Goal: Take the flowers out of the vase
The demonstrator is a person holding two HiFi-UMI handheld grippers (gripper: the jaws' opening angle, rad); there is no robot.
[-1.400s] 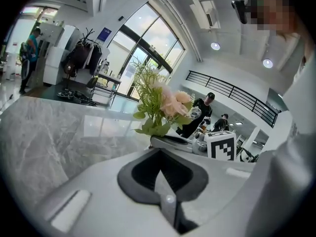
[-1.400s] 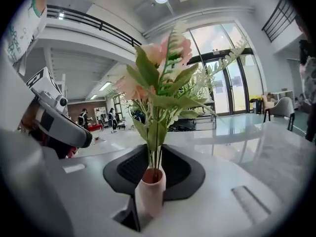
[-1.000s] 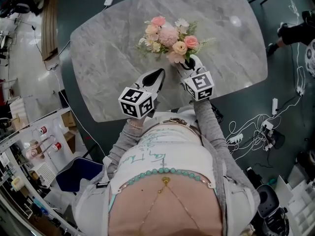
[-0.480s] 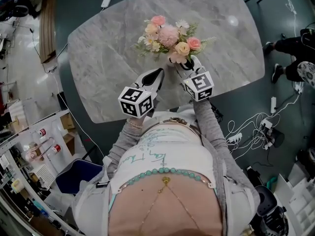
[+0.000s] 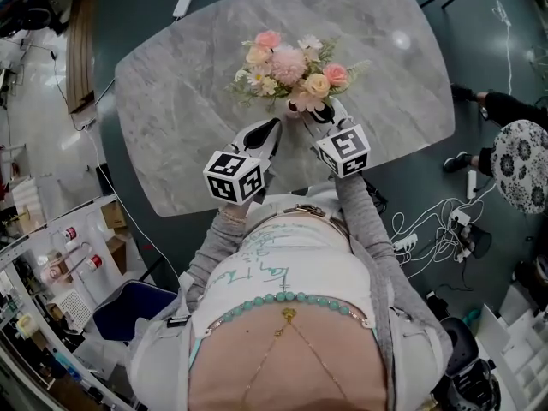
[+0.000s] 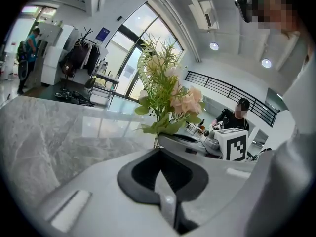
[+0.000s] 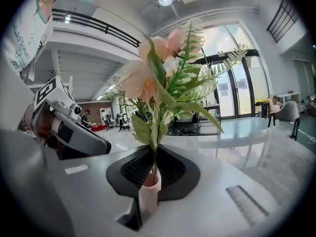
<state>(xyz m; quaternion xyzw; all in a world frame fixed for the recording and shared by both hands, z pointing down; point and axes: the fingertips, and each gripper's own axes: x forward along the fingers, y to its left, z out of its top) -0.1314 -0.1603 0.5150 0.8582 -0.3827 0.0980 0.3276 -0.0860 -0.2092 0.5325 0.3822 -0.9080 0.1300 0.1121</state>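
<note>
Over veined marble tabletop, pastel bouquet in pink tubular vase

The head camera hangs above the person and looks steeply down on the surface, flowers mid-frame. The camera on the left claw sits low, facing across the surface at the flowers nearby. The one on the right claw sits against the vase, looking up through the flowers. All three views share them.
</note>
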